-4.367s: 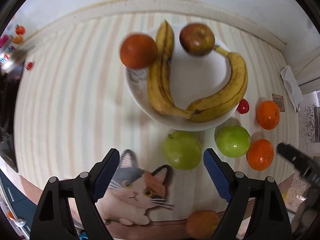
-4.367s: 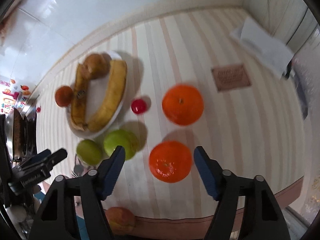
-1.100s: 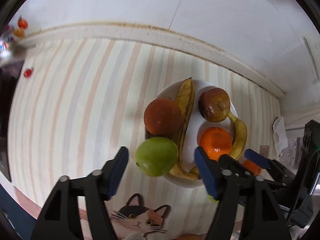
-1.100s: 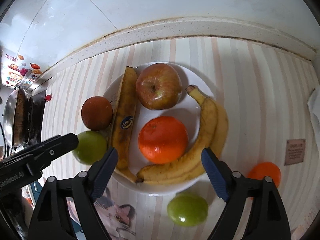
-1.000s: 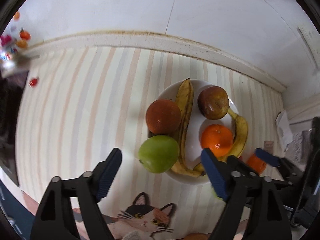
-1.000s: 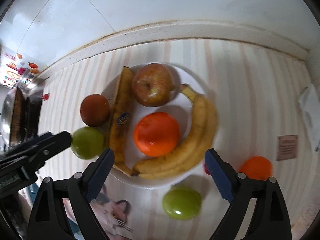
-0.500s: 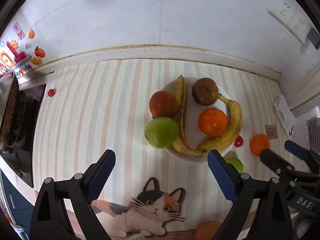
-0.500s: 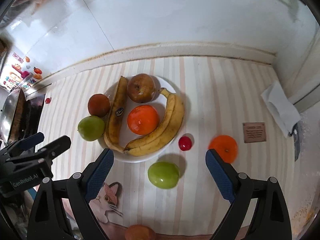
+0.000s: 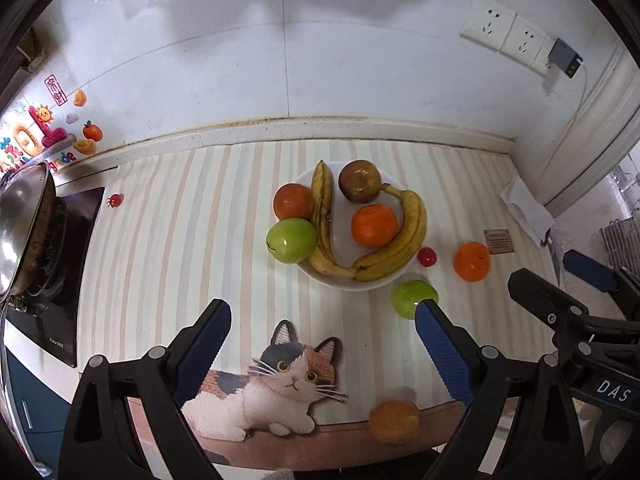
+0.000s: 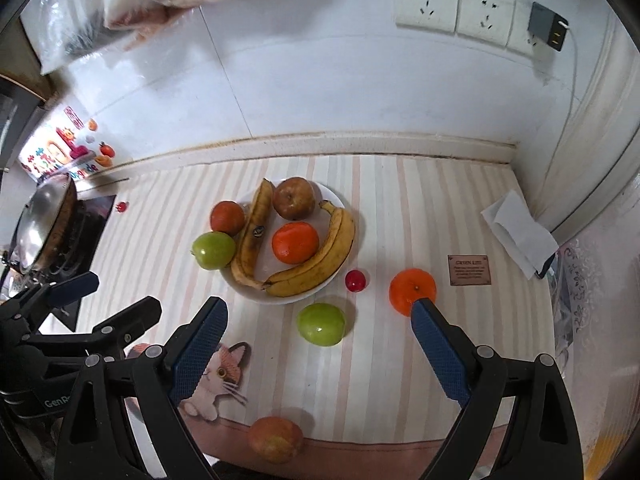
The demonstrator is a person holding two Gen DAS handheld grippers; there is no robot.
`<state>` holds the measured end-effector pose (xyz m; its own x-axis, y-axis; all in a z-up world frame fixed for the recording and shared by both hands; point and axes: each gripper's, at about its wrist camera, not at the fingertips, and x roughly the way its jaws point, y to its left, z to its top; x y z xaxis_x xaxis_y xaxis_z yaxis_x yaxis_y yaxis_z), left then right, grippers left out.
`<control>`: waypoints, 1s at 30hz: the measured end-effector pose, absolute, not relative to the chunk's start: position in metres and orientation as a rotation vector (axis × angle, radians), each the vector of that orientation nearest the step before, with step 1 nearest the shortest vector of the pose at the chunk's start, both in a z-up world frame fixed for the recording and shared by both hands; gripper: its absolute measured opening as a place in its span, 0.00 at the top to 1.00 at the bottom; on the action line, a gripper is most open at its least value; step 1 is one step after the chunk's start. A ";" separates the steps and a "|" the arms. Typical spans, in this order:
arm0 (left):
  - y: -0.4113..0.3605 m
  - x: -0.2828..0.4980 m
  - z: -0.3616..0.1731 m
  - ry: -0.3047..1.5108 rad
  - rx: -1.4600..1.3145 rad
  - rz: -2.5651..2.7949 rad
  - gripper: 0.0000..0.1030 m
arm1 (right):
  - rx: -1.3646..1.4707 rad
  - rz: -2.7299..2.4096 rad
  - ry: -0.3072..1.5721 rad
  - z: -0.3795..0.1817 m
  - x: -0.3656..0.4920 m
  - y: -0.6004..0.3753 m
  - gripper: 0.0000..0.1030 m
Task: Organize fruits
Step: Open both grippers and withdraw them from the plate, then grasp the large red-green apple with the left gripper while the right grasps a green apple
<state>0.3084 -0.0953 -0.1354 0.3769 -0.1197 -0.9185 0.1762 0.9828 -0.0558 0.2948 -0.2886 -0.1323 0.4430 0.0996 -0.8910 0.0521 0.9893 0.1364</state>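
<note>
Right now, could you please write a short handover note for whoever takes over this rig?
Left gripper: open, empty, above the cat mat.
Right gripper: open, empty, above the striped counter.
On the plate: two bananas, a red-brown apple, an orange. A dark red fruit and a green apple sit against its left rim.
Left loose on the counter: second green apple, second orange, small red fruit, and a reddish apple at the near edge.
</note>
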 end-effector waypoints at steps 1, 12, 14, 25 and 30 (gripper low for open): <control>-0.095 0.306 -0.132 1.163 0.052 -0.189 0.08 | 0.164 0.036 1.110 -0.129 0.291 -0.289 0.08; -0.106 0.289 -0.155 1.251 0.026 -0.222 0.08 | 0.247 0.015 1.146 -0.144 0.265 -0.317 0.08; -0.116 0.285 -0.180 1.328 0.037 -0.257 0.08 | 0.262 -0.016 1.171 -0.158 0.260 -0.330 0.10; -0.181 0.247 -0.331 1.799 0.094 -0.471 0.13 | 0.453 -0.085 1.337 -0.246 0.250 -0.386 0.27; -0.177 0.252 -0.340 1.772 0.070 -0.411 0.41 | 0.473 -0.054 1.358 -0.264 0.261 -0.382 0.27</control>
